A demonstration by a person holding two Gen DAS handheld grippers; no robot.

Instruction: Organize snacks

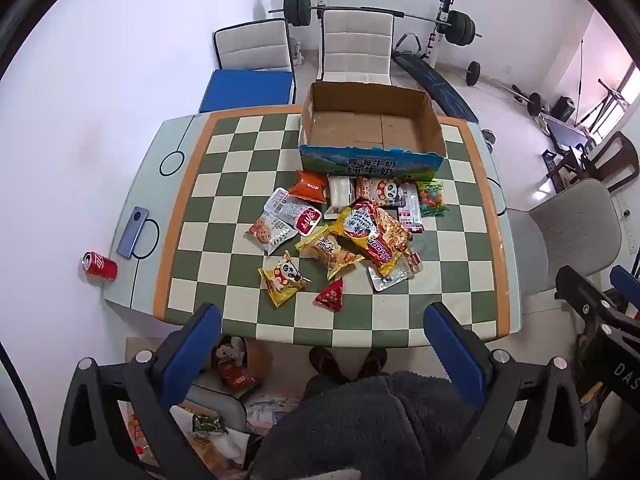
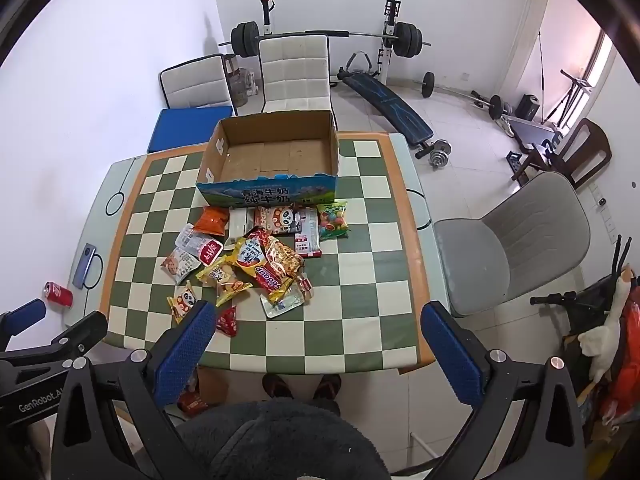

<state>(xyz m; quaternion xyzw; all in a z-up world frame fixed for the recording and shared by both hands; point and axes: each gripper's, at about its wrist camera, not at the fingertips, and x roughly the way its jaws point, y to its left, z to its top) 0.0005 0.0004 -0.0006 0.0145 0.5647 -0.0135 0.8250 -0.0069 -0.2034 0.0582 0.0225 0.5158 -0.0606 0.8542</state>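
I held both grippers, left (image 1: 322,328) and right (image 2: 316,330), wide apart and empty above the table's (image 1: 400,320) six o'clock edge. The snacks (image 1: 348,232) lay heaped just beside the empty box (image 1: 368,128), at its six o'clock. Risk: overlapping slippery packets could drag neighbours or slip free.

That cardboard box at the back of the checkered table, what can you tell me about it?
The cardboard box is a shallow, open-topped carton, plain brown inside, with a blue and green printed front bearing Chinese lettering. It has no lid and nothing in it; its bare floor shows flap seams. It stands upright at the far side of the checkered table, in front of a white chair. Snack packets lie against or just before its front wall.
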